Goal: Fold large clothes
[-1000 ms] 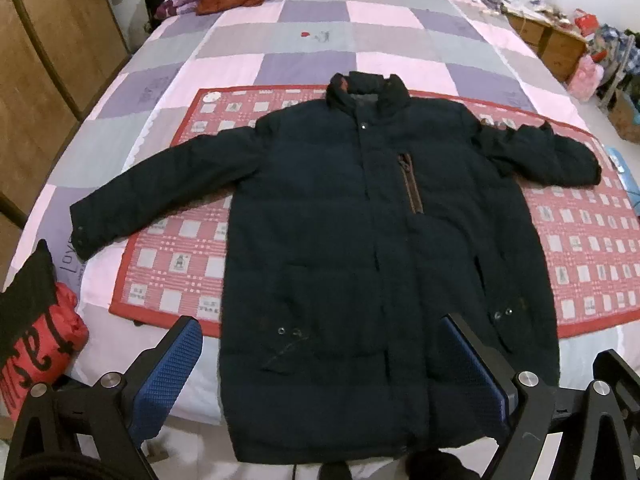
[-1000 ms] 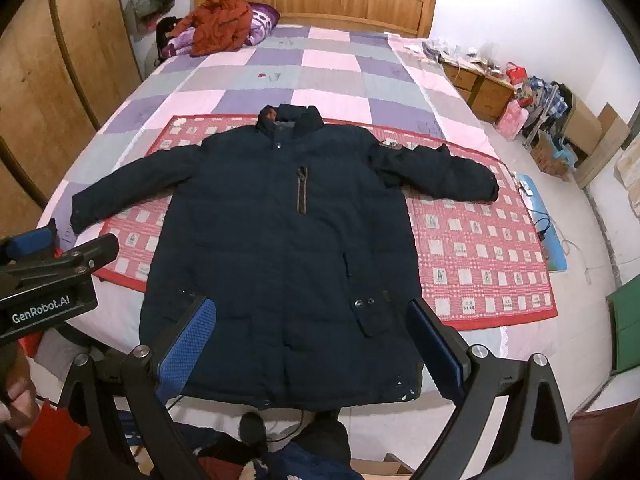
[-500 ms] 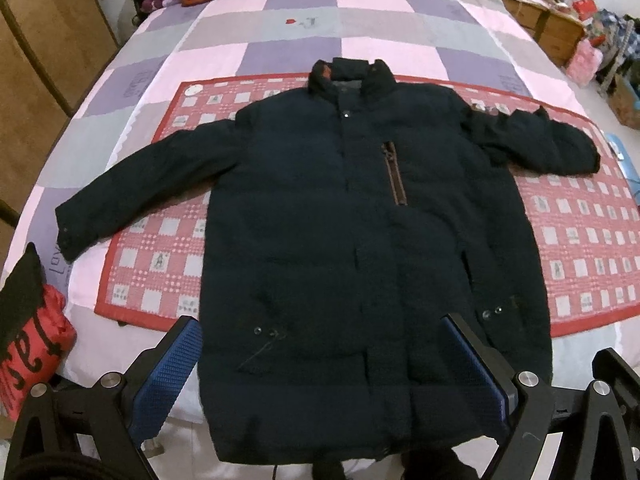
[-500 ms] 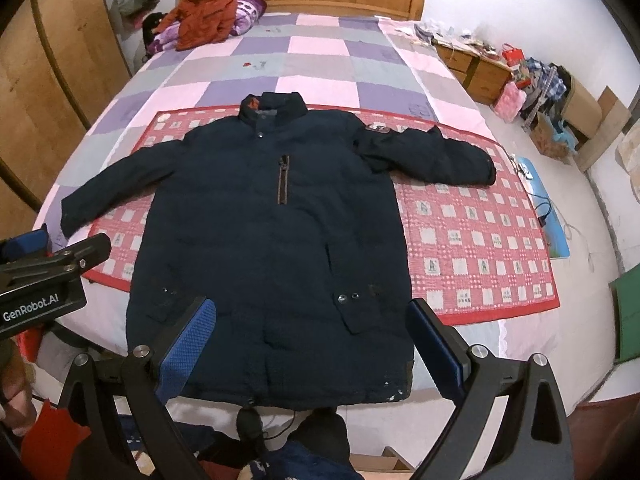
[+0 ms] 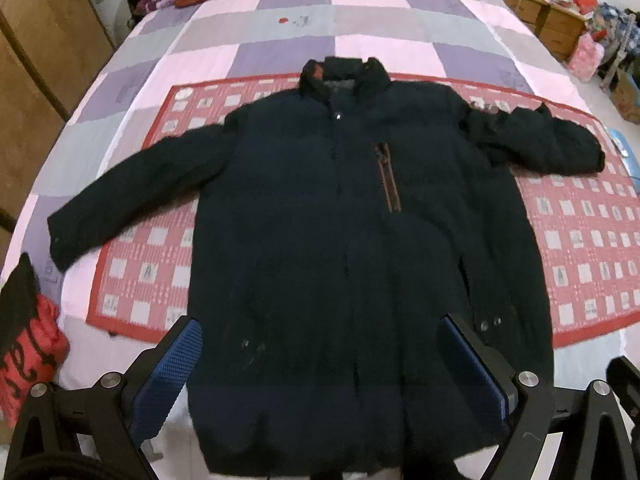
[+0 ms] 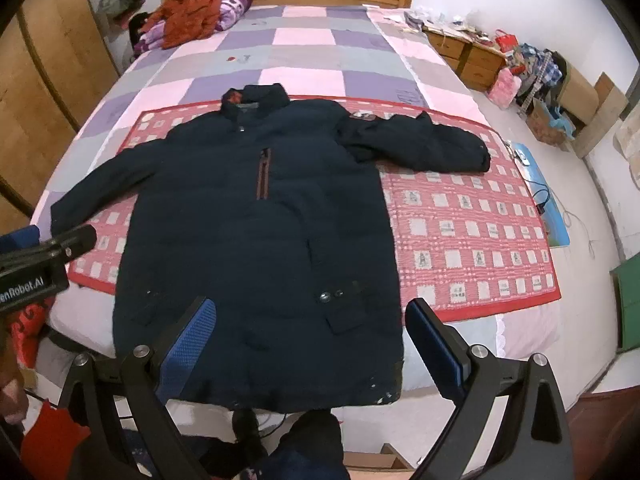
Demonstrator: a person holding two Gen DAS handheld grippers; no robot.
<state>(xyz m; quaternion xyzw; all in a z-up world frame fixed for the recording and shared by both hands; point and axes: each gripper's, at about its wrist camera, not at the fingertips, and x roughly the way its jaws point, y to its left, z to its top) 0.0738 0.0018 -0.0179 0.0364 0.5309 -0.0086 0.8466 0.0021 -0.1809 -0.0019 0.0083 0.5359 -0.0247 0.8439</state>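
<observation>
Jacket (image 6: 256, 240) lies flat, front up, on the red mat (image 6: 472, 232) on the bed. Both claws (image 5: 320, 372) (image 6: 312, 344) hang apart, empty. Folding apparently not started; next, grip 1 sleeve.
</observation>
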